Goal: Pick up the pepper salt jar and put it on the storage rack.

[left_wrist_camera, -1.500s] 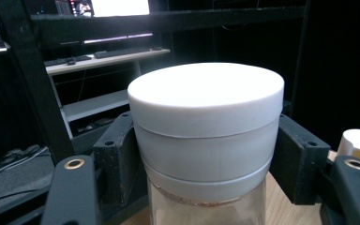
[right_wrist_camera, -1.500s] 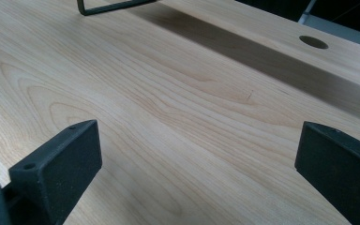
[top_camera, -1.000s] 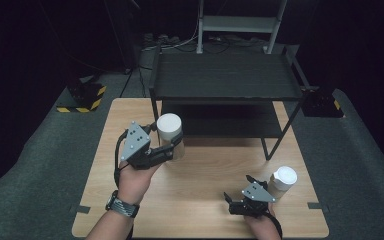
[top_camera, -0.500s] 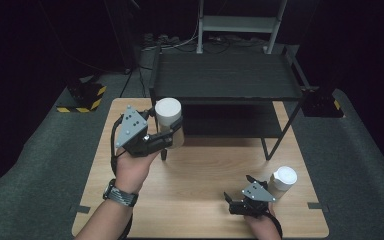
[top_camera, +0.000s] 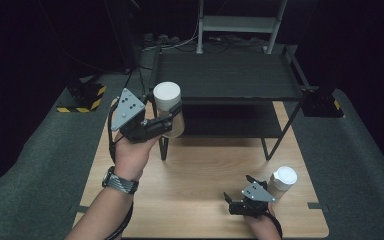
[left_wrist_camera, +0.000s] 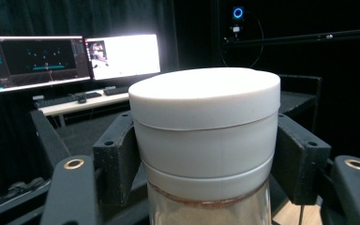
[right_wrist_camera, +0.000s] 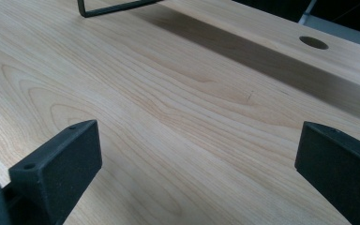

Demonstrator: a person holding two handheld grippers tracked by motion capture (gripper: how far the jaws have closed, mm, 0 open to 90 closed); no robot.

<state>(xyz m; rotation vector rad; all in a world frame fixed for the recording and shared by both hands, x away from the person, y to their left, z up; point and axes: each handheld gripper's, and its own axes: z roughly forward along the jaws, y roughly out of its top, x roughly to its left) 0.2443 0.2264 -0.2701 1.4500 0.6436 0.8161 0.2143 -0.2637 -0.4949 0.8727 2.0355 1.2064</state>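
Observation:
A clear jar with a white lid point(top_camera: 167, 95) hangs in the air at the front left corner of the black two-tier shelf point(top_camera: 225, 75). My left gripper point(top_camera: 167, 121) is shut on the jar below the lid. In the left gripper view both jaws press the sides of the jar point(left_wrist_camera: 206, 122), which holds something brownish. A second white-lidded jar point(top_camera: 283, 180) stands on the wooden table point(top_camera: 200, 165) at the front right. My right gripper point(top_camera: 236, 189) rests just left of it, open, with bare wood between its jaws point(right_wrist_camera: 197, 154).
The shelf stands on the back half of the table; its front legs point(top_camera: 164, 147) come down near mid-table. A round hole point(right_wrist_camera: 313, 42) is cut in the tabletop. Monitors on a desk point(left_wrist_camera: 75, 56) show beyond the held jar. Dark carpet surrounds the table.
My left hand has lifted the jar higher, from lower-shelf height to about the level of the top tier. The right gripper and the second jar have stayed put.

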